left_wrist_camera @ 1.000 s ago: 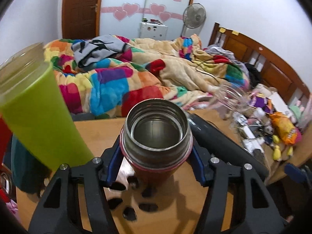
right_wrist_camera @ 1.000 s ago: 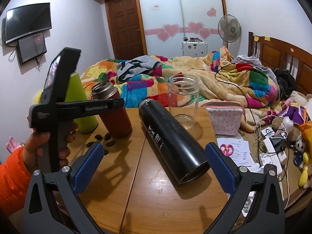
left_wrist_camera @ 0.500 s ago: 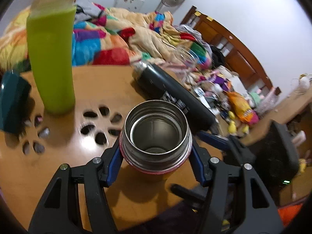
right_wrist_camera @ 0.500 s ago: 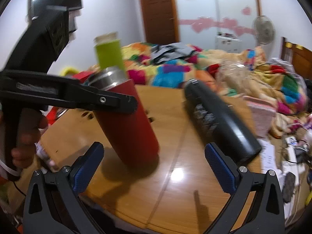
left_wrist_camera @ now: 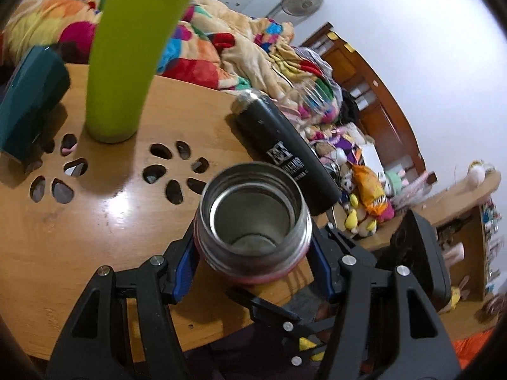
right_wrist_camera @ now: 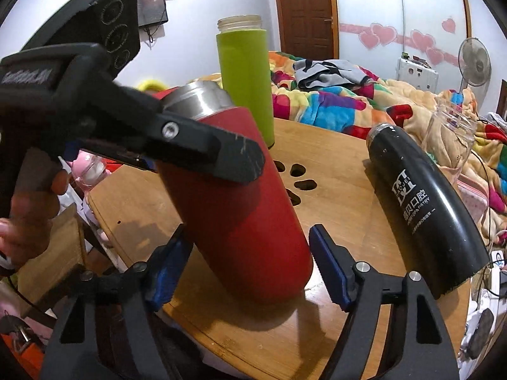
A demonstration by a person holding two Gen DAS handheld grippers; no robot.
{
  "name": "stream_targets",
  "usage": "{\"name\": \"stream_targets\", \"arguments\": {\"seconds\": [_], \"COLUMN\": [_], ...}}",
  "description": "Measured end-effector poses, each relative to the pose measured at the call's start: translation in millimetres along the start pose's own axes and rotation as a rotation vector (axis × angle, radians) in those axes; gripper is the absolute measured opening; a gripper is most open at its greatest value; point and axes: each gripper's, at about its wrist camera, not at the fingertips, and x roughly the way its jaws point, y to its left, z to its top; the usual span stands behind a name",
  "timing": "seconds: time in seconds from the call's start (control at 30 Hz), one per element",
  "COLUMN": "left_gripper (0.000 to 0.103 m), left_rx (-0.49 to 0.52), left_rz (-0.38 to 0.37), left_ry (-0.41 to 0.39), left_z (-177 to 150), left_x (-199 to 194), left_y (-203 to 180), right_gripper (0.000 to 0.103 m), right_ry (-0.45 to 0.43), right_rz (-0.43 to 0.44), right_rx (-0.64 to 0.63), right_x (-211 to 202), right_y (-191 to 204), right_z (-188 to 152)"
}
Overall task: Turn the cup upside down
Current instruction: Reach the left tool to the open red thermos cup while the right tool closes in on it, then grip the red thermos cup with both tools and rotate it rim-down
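Left gripper (left_wrist_camera: 253, 256) clamped on red steel cup (right_wrist_camera: 237, 196) just below its rim, tilted, base low over wooden table (right_wrist_camera: 336, 190) near its edge. Right gripper (right_wrist_camera: 250, 266) spread wide, straddling the cup's lower body, blue pads (right_wrist_camera: 329, 266) apart from it

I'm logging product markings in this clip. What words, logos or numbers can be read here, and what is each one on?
"贝口腔": on the lying black flask, white print under a square logo.
Small Latin lines beside and below it on the black flask: too small to read.
Pale embossed lettering on the left gripper's arm: blurred, unreadable.
Red cup, green bottle, right gripper: no text seen.
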Motion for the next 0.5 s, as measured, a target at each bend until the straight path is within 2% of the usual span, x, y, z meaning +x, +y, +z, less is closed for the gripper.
{"name": "stream_targets", "arguments": {"seconds": [0.13, 0.27, 0.37, 0.47, 0.5], "left_gripper": [0.064, 0.067, 0.071, 0.074, 0.074], "left_rx": [-0.070, -0.114, -0.119, -0.108, -0.114], "left_rz": [0.026, 0.040, 0.082, 0.167, 0.167], "left_ry": [-0.026, -0.045, -0.052, -0.049, -0.049], "left_z": [3, 3, 2, 0, -1], "left_x": [3, 6, 9, 14, 16], "left_y": [15, 27, 30, 30, 32], "right_gripper": [0.063, 0.061, 0.060, 0.060, 0.059], "right_ry": [0.006, 0.000, -0.005, -0.007, -0.005], "right_rz": [0.014, 0.017, 0.025, 0.027, 0.032], "right_rx": [-0.010, -0.008, 0.000, -0.005, -0.006], "right_x": [3, 5, 6, 6, 7], "right_y": [3, 5, 5, 7, 7], "right_z": [0, 1, 0, -1, -2]}}
